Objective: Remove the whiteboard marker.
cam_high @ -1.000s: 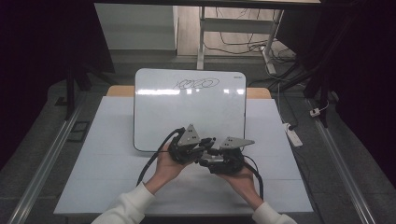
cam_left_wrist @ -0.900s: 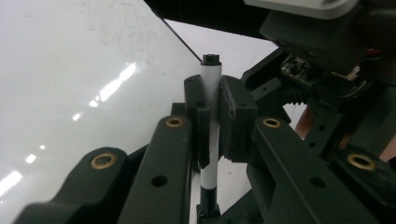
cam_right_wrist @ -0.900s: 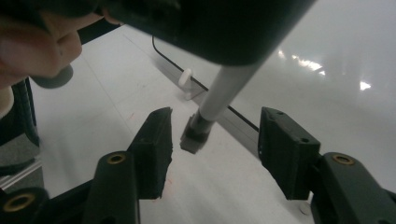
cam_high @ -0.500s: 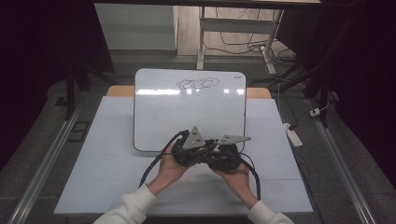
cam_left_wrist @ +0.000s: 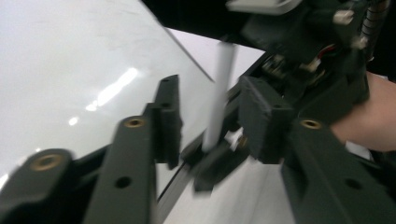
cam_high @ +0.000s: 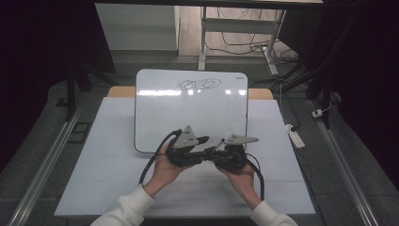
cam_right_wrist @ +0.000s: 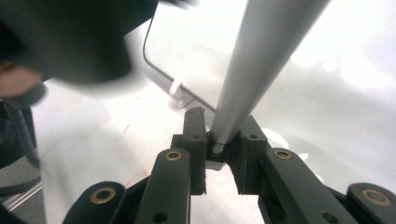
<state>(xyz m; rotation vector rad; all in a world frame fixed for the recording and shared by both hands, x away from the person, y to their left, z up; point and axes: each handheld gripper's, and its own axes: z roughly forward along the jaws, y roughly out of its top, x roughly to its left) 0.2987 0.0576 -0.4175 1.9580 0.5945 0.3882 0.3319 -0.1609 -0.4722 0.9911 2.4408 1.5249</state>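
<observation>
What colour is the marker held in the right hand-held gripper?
Light grey to white marker, best seen in the right gripper view.

A whiteboard [cam_high: 190,110] lay on the tabletop [cam_high: 101,160], reaching from its far edge toward the middle. Just before the whiteboard's near edge, the left gripper [cam_high: 203,140] and the right gripper [cam_high: 217,149] met, the left one's fingers standing either side of a marker [cam_right_wrist: 254,79] held in the right one's fingers. A power strip [cam_high: 294,135] lay beyond the tabletop's right edge.

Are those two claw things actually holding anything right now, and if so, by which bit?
Yes. The right gripper clamps a grey marker pen by one end. The left gripper has just been opening; the pen stands between its jaws, unpinched.
</observation>
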